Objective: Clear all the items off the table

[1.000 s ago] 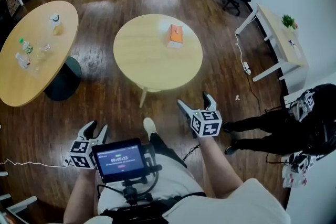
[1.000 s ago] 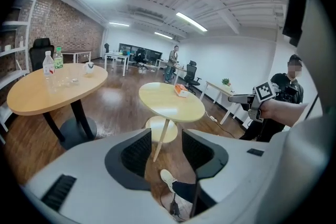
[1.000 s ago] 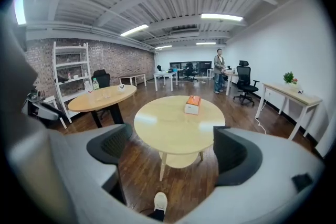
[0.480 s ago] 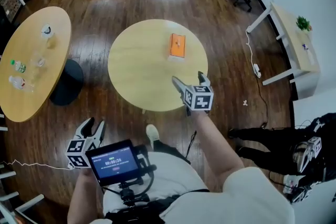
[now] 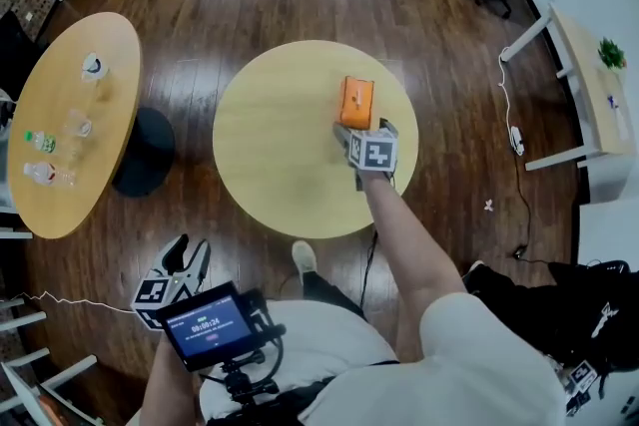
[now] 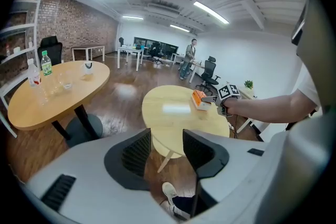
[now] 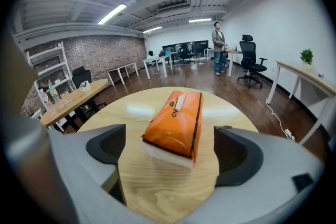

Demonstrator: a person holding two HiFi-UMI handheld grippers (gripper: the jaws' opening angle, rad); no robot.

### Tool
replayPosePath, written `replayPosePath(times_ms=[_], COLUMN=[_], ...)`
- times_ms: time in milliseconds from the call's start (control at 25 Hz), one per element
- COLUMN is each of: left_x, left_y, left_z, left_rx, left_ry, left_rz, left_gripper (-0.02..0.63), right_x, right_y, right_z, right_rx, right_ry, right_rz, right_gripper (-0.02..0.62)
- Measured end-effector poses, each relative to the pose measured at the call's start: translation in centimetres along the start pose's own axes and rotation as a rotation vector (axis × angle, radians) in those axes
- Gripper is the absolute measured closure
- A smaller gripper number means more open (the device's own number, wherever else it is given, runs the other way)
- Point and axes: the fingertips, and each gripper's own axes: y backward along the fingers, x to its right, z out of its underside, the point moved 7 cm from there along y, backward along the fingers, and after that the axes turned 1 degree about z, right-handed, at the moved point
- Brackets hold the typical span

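Centre frame: the right gripper (image 5: 365, 131), jaws just opened wide, faces the orange tissue pack (image 5: 356, 102) on the round table (image 5: 270, 145). The left gripper (image 5: 190, 254), lower left, gapes empty. A shallow bite could let the soft pack slip.

Your left gripper (image 6: 167, 150): jaws apart, empty.
Round table (image 6: 168, 115): ahead of you, orange tissue box (image 6: 198, 98) on it.
Your right gripper (image 6: 223, 96): just beside that box.
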Motion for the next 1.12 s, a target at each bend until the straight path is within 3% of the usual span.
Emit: replayPosePath(times_ms=[320,600,880,1120], left_x=[-2.3,-2.4,-2.5,-3.3], left_y=[-0.9,-0.7,-0.5,0.5], left_z=[-0.2,-0.2,-0.8,-0.7], left_rx=[-0.036,-0.026,0.002,0.024], left_ry=[0.022,0.03,0.03,0.049], left_rz=[-0.053,-0.074,-0.093,-0.118], left_gripper=[0.411,0.411,0.412,0.411], right_x=[-0.7,-0.4,1.0,1.2], right_y=[-7.2,-7.5,-7.1,-4.9], right_z=[-0.6,-0.4,-1.1,-1.8], right_rx=[-0.095,-0.095,-0.084,-0.088], right_ry=[0.028,0.052,0.056,0.115], right_rz=[0.035,-0.011,-0.023,-0.02], right_gripper=[0.061,0.064,0.16,0.173])
